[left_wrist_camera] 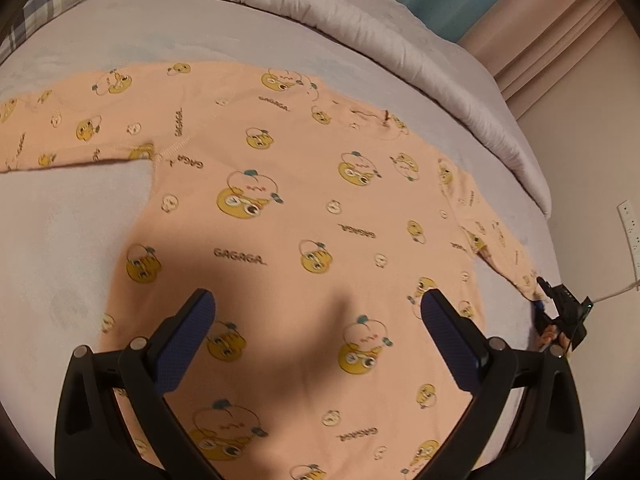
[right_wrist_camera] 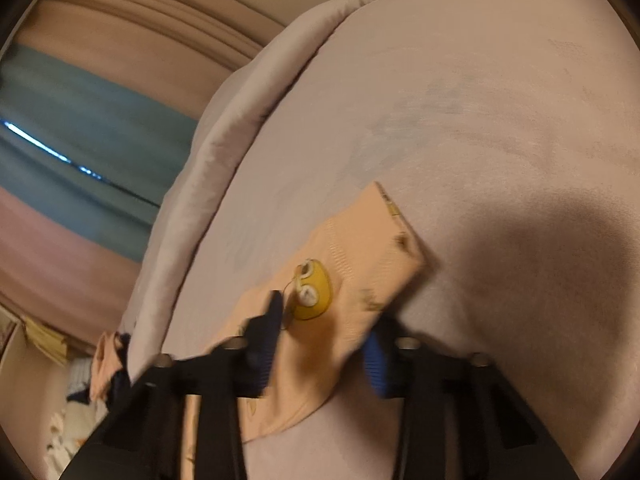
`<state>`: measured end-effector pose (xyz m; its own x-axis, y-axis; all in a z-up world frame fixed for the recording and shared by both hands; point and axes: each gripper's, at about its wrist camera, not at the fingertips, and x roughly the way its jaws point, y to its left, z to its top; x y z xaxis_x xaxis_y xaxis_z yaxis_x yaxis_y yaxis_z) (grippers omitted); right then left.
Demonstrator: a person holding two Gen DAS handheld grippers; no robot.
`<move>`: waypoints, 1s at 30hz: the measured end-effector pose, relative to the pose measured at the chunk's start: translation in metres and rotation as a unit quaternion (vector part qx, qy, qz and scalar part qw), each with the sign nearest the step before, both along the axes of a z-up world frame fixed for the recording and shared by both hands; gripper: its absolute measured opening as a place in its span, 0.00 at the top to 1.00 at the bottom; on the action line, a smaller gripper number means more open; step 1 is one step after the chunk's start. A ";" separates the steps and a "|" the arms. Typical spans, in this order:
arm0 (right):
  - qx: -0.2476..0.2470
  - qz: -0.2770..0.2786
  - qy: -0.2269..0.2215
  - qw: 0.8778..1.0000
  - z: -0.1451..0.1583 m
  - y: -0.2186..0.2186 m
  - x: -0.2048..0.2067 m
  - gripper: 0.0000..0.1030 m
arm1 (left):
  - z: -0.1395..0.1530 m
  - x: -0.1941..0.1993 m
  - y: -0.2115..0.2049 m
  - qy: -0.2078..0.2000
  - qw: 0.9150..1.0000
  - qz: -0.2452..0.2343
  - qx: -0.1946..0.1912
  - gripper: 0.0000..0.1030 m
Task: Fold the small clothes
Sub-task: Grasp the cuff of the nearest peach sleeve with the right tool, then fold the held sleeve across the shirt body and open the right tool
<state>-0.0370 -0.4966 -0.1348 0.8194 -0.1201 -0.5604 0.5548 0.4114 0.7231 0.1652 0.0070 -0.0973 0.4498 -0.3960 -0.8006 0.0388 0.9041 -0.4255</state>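
Where the bed sheet [left_wrist_camera: 80, 220] meets the rolled quilt [left_wrist_camera: 360, 28] at upper right, nothing blocks me. Peach shirt [left_wrist_camera: 304, 208], printed with yellow cartoon faces, lies flat mid-frame. My left claw [left_wrist_camera: 318, 320] hangs released above its hem; my right claw [right_wrist_camera: 324, 336] is clenched on the sleeve [right_wrist_camera: 360, 264].

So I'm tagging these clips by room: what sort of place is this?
Most likely a bedroom: the shirt lies on a bed sheet, with a rolled-back duvet and a plaid pillow behind.
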 end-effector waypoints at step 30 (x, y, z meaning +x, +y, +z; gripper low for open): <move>-0.436 0.426 0.063 0.790 0.098 0.490 0.197 0.94 | 0.006 -0.034 0.175 -0.003 0.992 0.129 0.010 0.00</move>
<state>0.1598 -0.0063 -0.0368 0.7557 0.0601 -0.6521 -0.1481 0.9857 -0.0809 0.1313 0.1823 -0.0914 0.5388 -0.2516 -0.8040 -0.1921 0.8925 -0.4081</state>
